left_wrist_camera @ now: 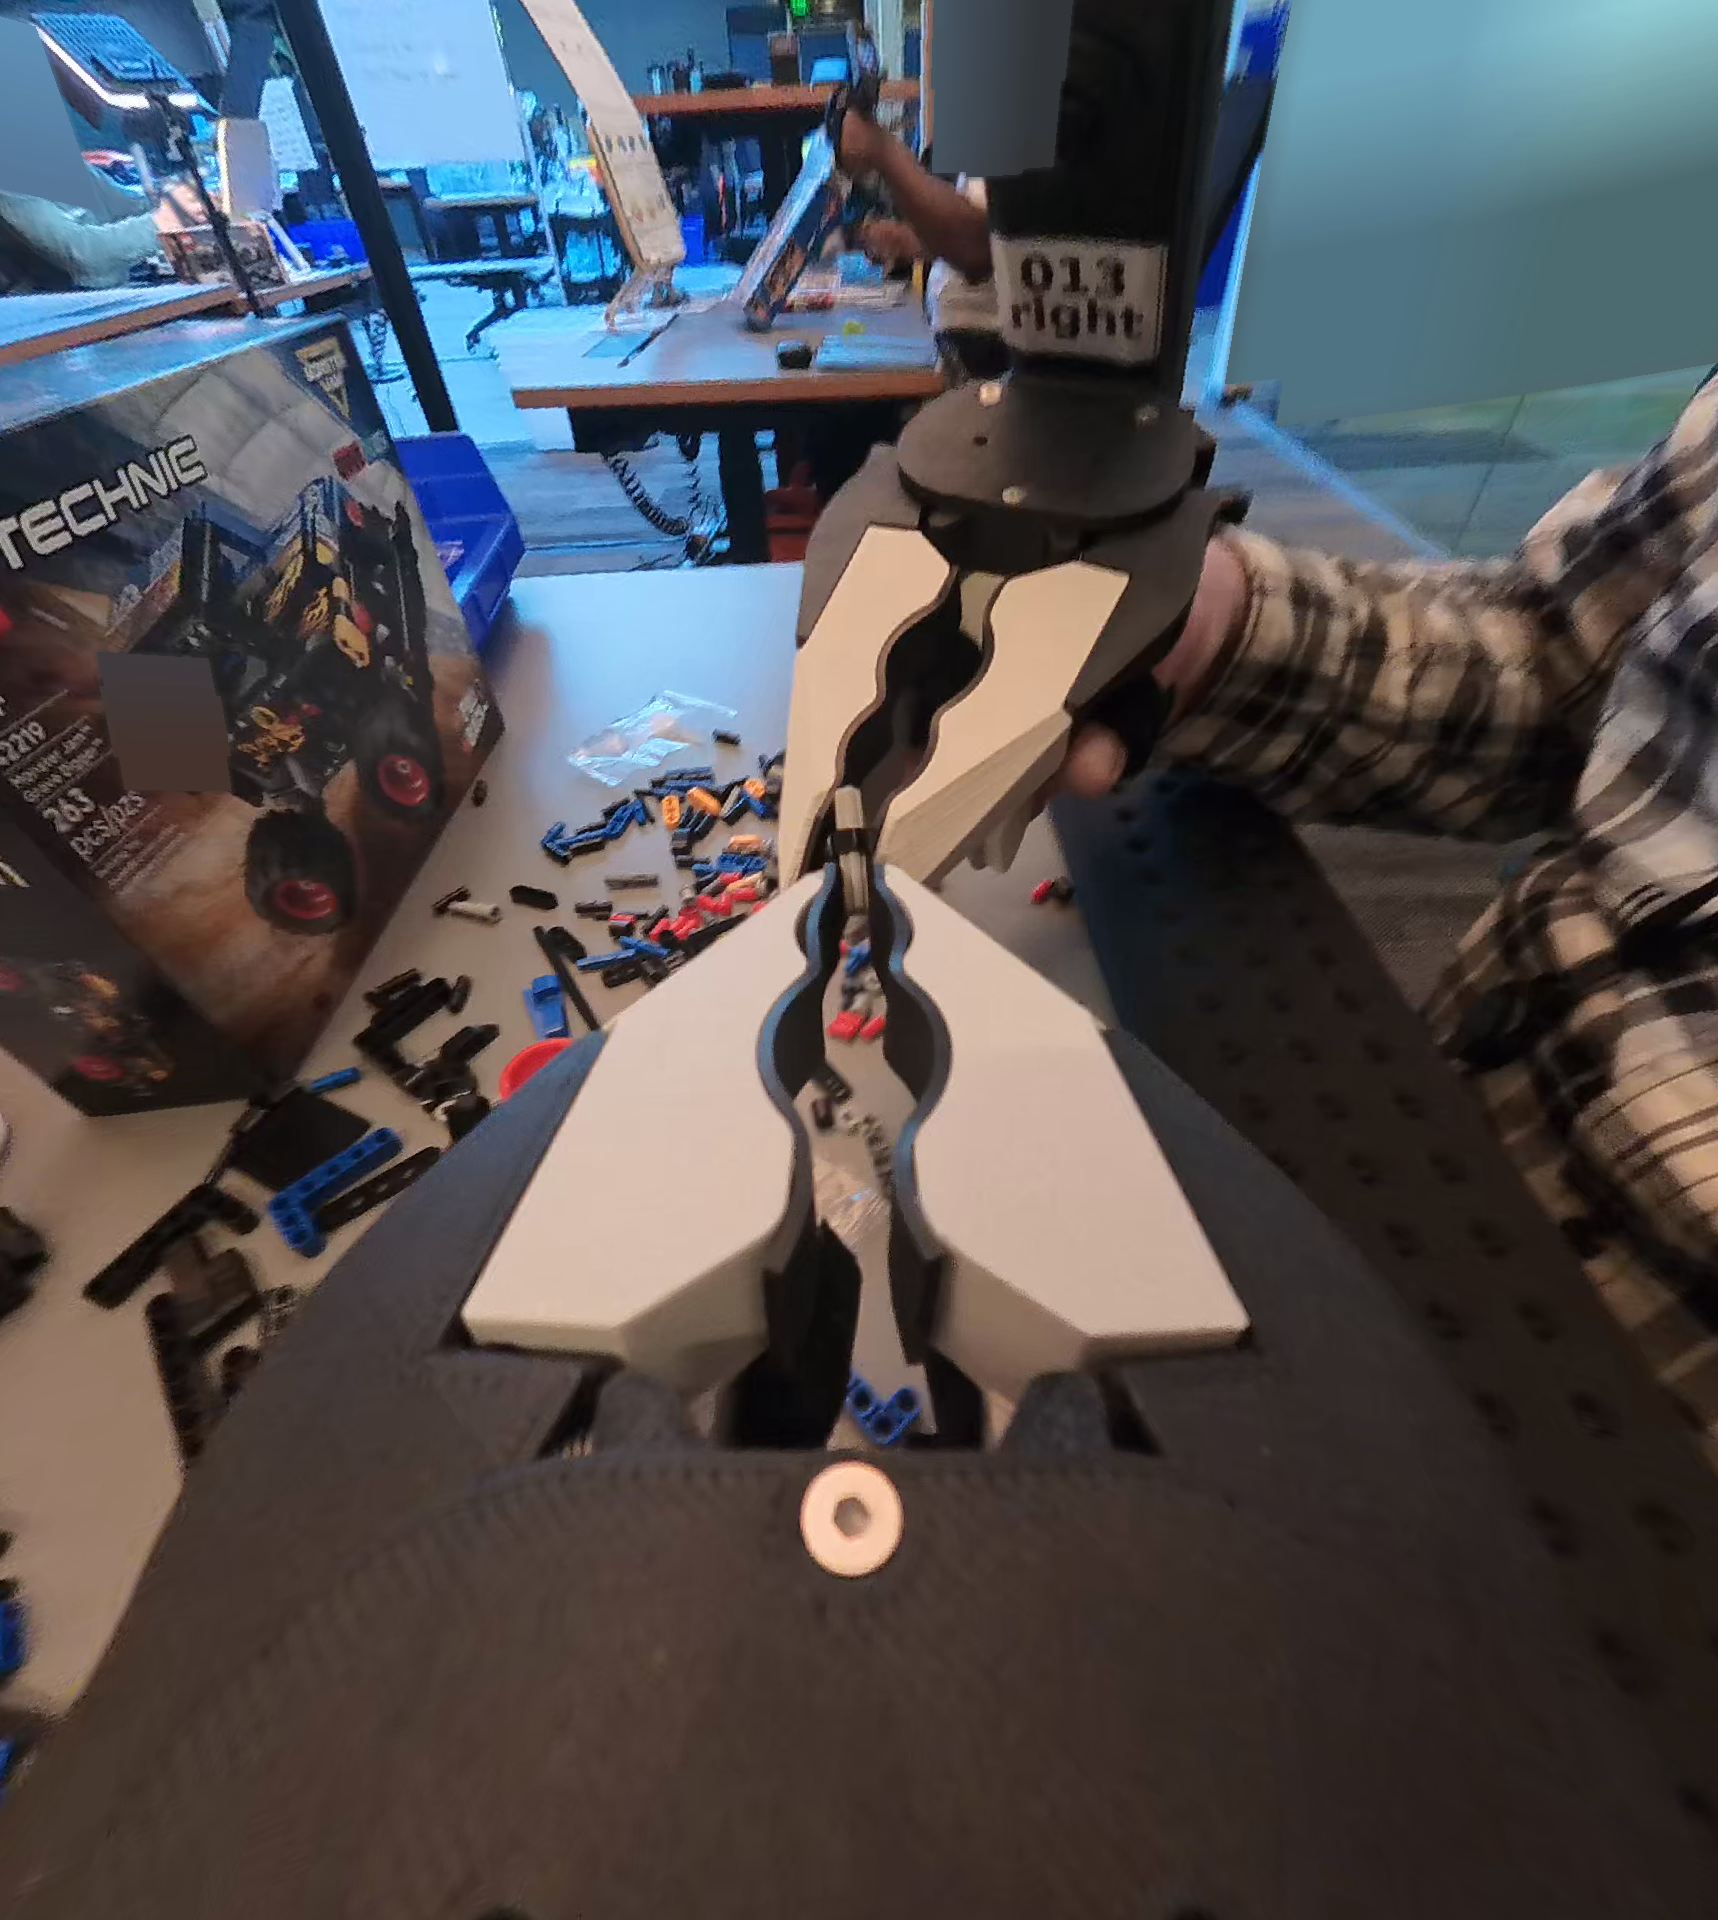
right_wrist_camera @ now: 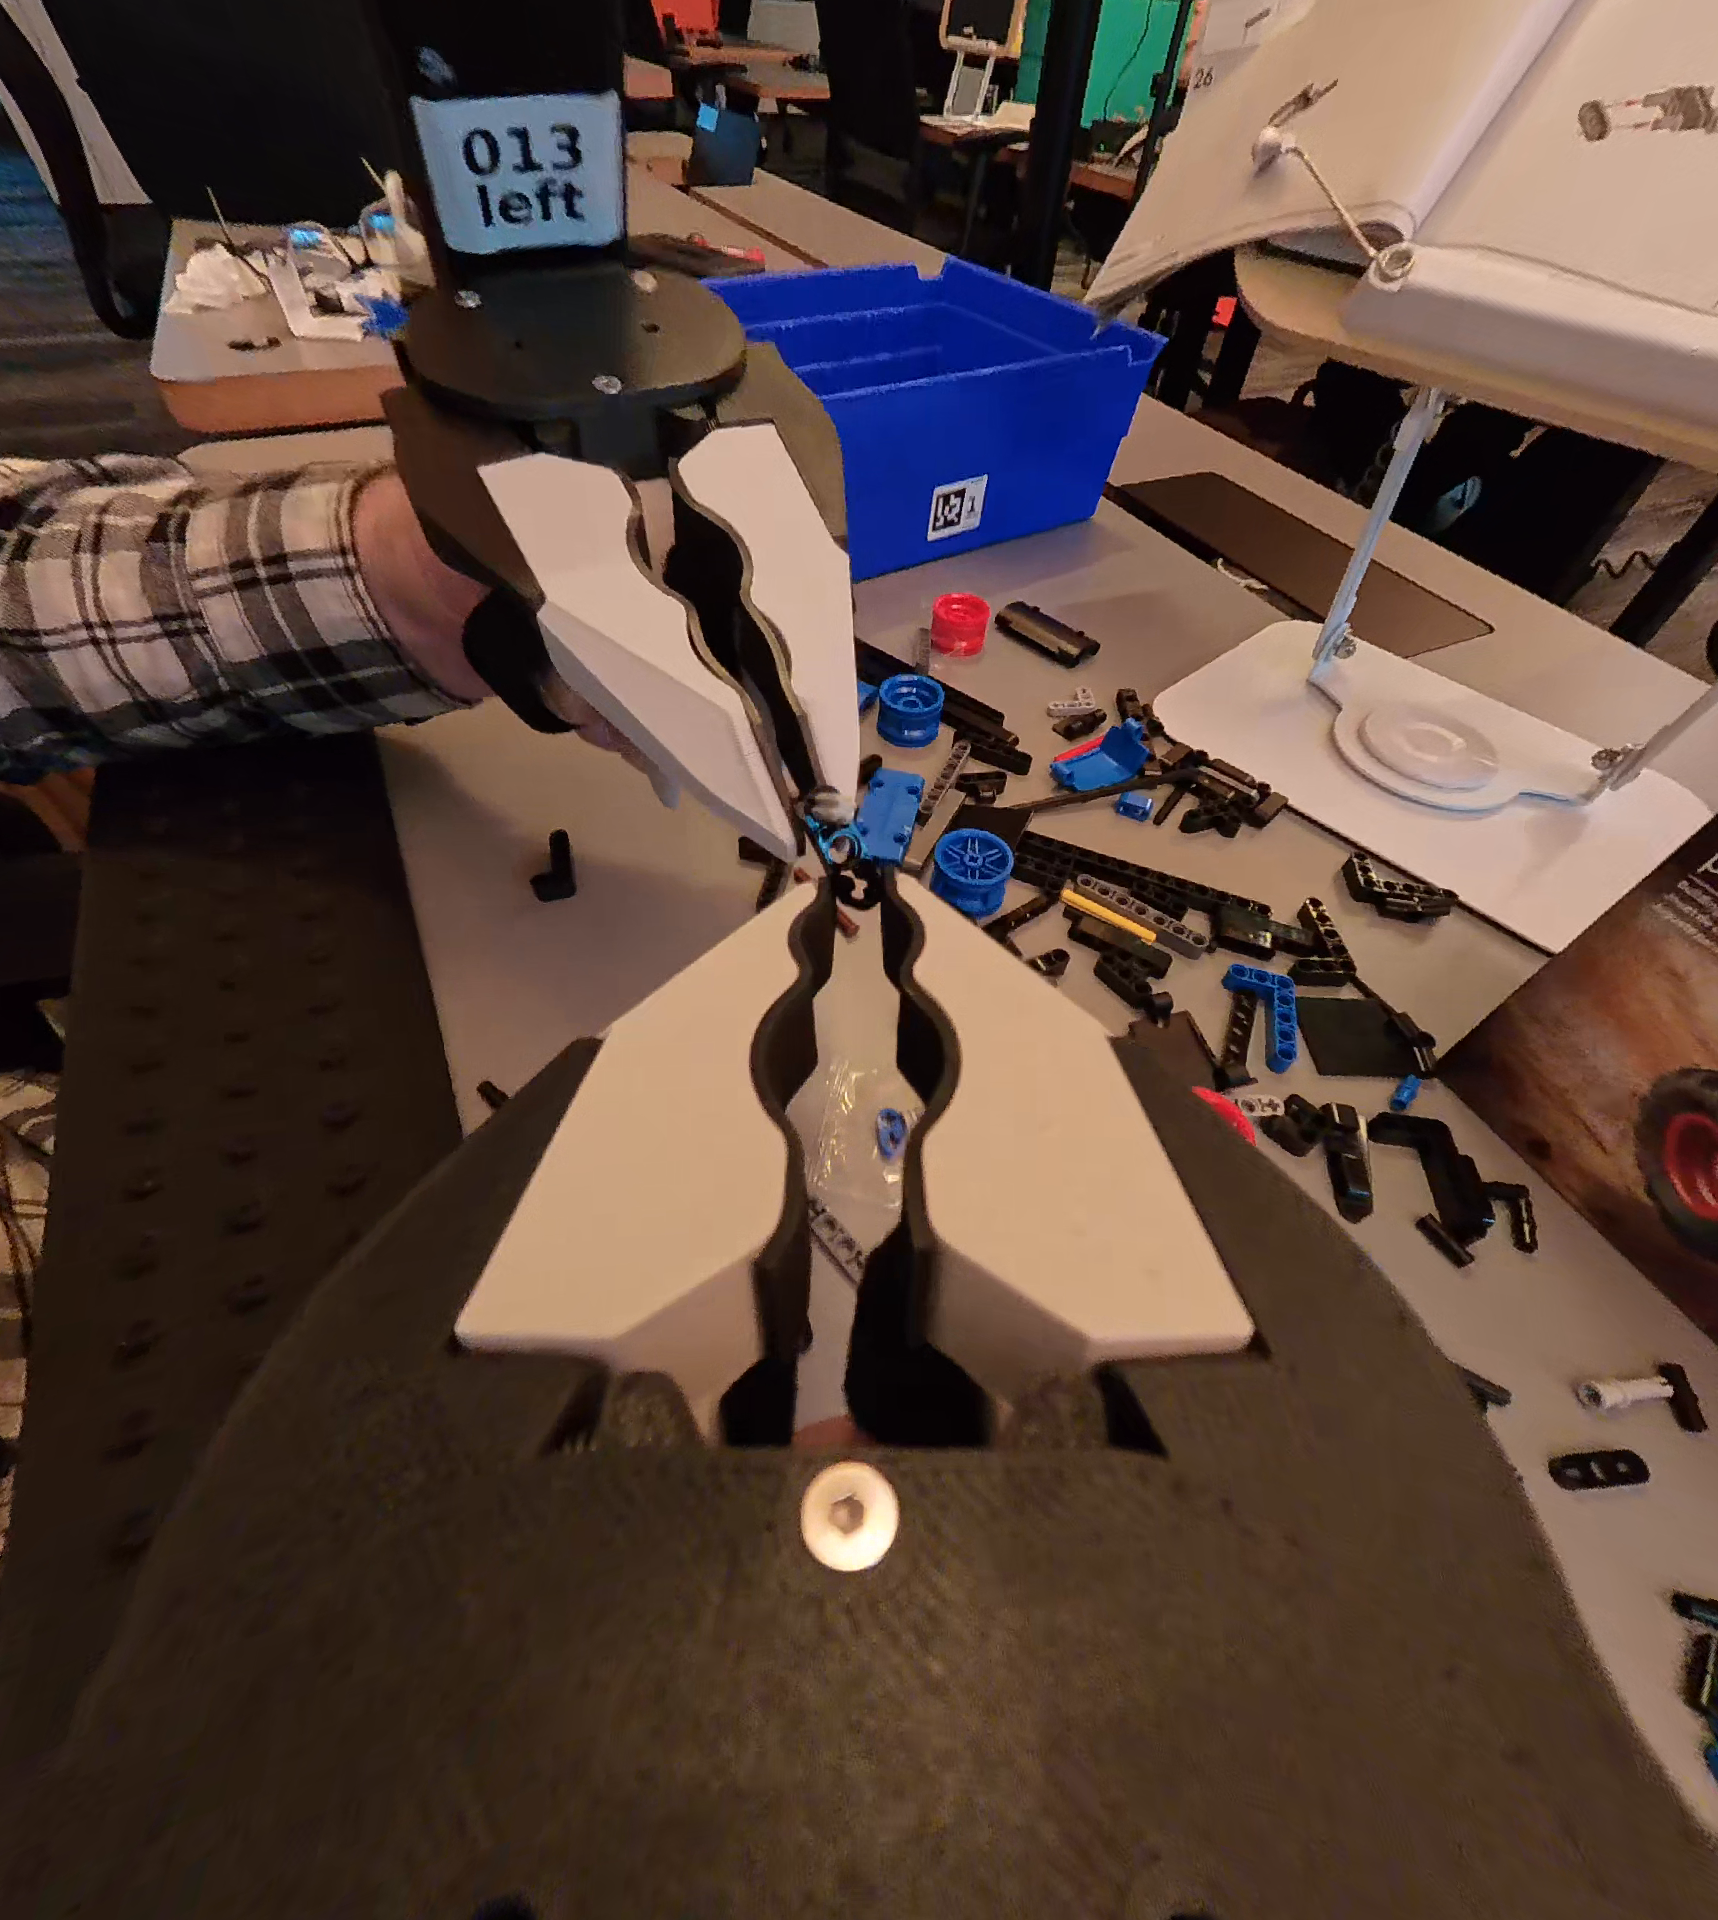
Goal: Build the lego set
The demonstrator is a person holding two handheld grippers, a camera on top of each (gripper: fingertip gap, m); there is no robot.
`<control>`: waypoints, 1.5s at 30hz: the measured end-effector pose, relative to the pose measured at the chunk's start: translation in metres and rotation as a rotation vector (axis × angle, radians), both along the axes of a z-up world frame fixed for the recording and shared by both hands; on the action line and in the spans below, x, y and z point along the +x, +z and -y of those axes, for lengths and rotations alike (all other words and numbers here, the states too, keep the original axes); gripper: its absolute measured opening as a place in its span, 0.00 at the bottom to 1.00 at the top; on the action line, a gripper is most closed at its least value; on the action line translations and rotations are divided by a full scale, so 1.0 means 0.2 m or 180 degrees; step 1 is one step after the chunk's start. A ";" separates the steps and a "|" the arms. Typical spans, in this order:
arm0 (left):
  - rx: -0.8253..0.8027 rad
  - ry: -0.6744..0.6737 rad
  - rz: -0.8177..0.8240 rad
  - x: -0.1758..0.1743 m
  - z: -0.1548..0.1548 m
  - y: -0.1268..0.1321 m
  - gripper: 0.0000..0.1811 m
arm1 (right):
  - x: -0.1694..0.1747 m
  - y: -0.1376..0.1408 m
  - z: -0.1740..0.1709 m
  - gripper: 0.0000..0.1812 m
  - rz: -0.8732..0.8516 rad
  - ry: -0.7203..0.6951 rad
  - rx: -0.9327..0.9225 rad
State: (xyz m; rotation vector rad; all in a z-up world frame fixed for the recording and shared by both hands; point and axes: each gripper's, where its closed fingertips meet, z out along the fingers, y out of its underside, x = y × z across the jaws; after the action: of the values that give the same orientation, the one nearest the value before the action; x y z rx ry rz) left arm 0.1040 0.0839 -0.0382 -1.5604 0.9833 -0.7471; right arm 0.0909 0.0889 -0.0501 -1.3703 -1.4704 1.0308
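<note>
Slippage is the risk: left tongs and right tongs, both pinched on one small piece, could drop it among parts at 9 o'clock on the worktop.

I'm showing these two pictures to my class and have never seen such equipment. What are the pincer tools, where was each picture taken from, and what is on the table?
A person holds two hand-held grippers; each carries a camera looking along its own fingers. One picture comes from the left gripper, the other from the right gripper, so each also shows the other. Their tips meet over the table, pinching a small grey, black and blue assembly. Loose pieces, the set's box and a blue bin lie around.
</note>
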 end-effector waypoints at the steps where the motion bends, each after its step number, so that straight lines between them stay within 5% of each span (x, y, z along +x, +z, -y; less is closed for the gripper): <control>1: -0.0062 -0.0009 0.0098 -0.01 0.00 0.01 0.02 | 0.00 0.01 0.00 0.04 -0.0040 0.0006 -0.0012; 21: -0.0701 -0.0094 0.0965 -0.09 -0.07 0.05 0.03 | -0.03 0.07 -0.04 0.03 -0.0239 -0.0150 -0.0150; 33: -0.0200 0.0188 0.0473 -0.07 -0.10 0.03 0.03 | -0.03 0.05 -0.05 0.03 -0.0259 -0.0195 -0.0460; 39: -0.0213 0.0193 0.0469 -0.08 -0.10 0.02 0.01 | -0.03 0.05 -0.05 0.03 -0.0234 -0.0230 -0.0183; 45: -0.0218 0.0210 0.0446 -0.08 -0.10 0.02 0.01 | -0.03 0.03 -0.05 0.00 -0.0057 -0.0344 0.0781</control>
State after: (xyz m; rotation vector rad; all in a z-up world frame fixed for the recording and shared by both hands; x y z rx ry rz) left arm 0.0884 0.1043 -0.0340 -1.5691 0.8072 -0.8394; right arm 0.0846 0.0985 -0.0436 -1.2463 -1.4406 0.7650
